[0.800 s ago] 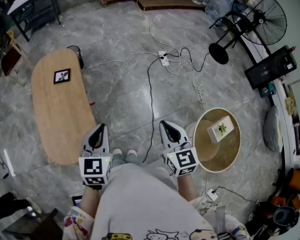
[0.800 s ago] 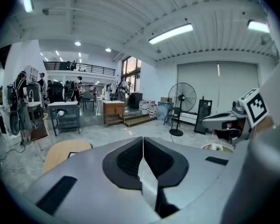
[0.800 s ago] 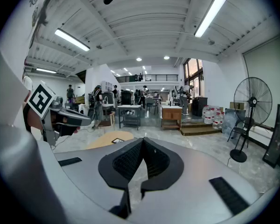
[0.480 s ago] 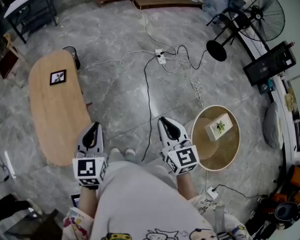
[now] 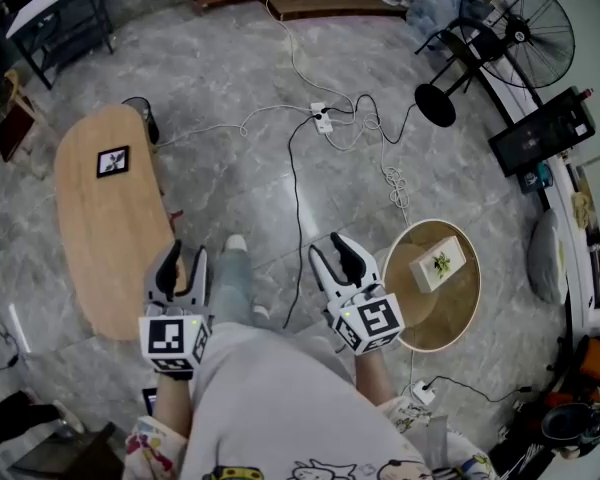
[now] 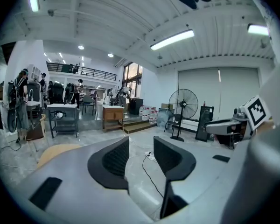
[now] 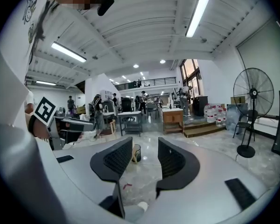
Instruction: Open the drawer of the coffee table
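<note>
Left gripper point(image 5: 187, 254) jaws stand apart, nothing between them; its own view point(image 6: 141, 148) shows only grey floor and a black cable point(image 6: 147, 171) in the gap. Held low in front of the person, pointing a little downward. Right gripper point(image 5: 328, 248) likewise apart and empty point(image 7: 144, 146), with a dark bin point(image 7: 136, 153) far off on the floor seen through the gap. Coffee table point(image 5: 105, 238): long, rounded, light wood top, on the floor at the person's left. From the head view the left gripper overlaps its right edge near the close end, and no contact shows. Only the top is visible; the drawer cannot be made out. A small marker card point(image 5: 112, 161) lies on the far half of the top. The table's edge also shows left of the left jaw point(image 6: 60, 149). One shoe point(image 5: 235, 244) is forward between the two grippers. Round side table point(image 5: 450, 313) carrying a small box point(image 5: 438, 265) sits just right of the right gripper
</note>
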A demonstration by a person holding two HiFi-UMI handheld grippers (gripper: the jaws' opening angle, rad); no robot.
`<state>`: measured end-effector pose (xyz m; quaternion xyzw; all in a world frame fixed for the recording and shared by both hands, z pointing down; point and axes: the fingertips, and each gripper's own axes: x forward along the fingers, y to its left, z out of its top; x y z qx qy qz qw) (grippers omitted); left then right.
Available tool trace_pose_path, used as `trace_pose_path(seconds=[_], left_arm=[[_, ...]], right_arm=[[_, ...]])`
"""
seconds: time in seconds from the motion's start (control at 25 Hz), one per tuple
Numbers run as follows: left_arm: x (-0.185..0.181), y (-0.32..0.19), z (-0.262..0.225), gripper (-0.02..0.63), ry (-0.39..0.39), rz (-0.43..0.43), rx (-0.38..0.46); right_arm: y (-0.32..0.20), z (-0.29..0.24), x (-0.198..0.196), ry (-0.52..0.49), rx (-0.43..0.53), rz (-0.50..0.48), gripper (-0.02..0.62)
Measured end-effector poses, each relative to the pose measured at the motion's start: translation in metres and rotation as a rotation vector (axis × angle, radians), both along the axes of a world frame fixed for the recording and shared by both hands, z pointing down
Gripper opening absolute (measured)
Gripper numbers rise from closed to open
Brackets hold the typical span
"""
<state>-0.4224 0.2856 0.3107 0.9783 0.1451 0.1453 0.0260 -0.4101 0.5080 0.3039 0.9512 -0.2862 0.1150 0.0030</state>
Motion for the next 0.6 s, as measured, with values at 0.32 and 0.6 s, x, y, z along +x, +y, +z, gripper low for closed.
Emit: trace_pose_path(seconds=[0.32, 0.6], left_arm=[[0.093, -0.020, 0.007, 0.172, -0.003, -0.018, -0.003], [0.184, -0.058, -0.003, 0.179, -0.008, -0.044, 0.002]], right_arm=[[-0.022, 0.015, 0.089, -0.050, -0.003, -0.030, 0.169], [-0.049, 0.007, 0.185, -0.067, 0.000, -0.031, 0.188]])
